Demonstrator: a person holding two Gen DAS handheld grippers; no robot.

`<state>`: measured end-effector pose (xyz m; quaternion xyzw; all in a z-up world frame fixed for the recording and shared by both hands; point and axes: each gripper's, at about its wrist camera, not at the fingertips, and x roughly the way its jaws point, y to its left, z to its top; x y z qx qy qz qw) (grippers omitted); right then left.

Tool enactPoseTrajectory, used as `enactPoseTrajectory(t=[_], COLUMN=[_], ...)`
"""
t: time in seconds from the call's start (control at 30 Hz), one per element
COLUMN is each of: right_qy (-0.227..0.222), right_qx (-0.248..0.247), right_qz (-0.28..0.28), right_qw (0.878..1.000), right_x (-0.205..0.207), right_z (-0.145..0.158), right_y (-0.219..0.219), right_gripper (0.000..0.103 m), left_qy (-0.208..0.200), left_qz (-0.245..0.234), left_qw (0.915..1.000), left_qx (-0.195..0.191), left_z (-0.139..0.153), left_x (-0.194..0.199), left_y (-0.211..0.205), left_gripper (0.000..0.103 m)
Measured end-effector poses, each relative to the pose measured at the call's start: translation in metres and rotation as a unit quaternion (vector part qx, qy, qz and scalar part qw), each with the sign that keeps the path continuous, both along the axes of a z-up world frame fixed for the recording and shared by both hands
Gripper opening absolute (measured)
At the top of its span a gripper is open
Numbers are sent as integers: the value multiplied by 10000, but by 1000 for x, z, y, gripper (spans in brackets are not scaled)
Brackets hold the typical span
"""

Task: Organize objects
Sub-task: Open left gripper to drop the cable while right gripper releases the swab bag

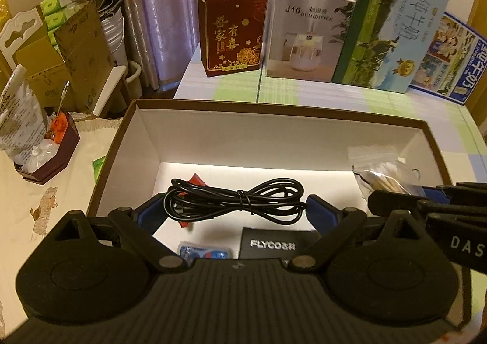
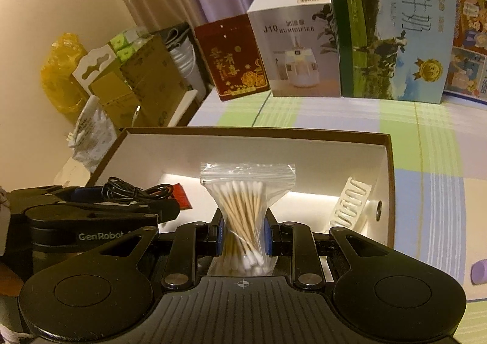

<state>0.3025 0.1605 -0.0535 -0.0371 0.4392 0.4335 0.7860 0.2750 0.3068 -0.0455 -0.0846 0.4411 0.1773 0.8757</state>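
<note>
An open brown box with a white inside (image 1: 274, 137) (image 2: 258, 149) lies on the table. My left gripper (image 1: 234, 207) is over it, open, with a coiled black cable (image 1: 237, 201) lying between its blue fingers (image 1: 319, 210). Under it in the box are a red item (image 1: 197, 181), a blue packet (image 1: 204, 252) and a black FLYCO box (image 1: 277, 243). My right gripper (image 2: 243, 231) is shut on a clear zip bag of cotton swabs (image 2: 243, 207), held upright over the box. The bag also shows in the left wrist view (image 1: 380, 173). A white ribbed piece (image 2: 350, 204) leans in the box's right corner.
A red gift box (image 1: 234, 33), a humidifier box (image 1: 307, 30) and milk cartons (image 1: 386, 30) stand along the table's far edge. A dark tray with clutter (image 1: 51, 155) is at the left. A purple object (image 2: 479, 272) lies at the right. Cardboard boxes (image 1: 76, 49) stand beyond the table.
</note>
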Motion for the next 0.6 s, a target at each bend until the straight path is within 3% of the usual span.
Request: enactPoseTrajectory(t=[0.5,0.6], right_qy=[187,230], right_qx=[-124,-127], right_qz=[-63,-81], right_qw=[9997,9996], right_x=[17,17], right_z=[-15,-17], right_y=[13,14], right_gripper=[21,21], left_qy=[196,166], left_qz=[-28,23], left_qw=[9998,9999], left_qx=[-41,1], left_z=[-26,-26], left_x=[28,29], left_y=[19,21], left_gripper=[95,100])
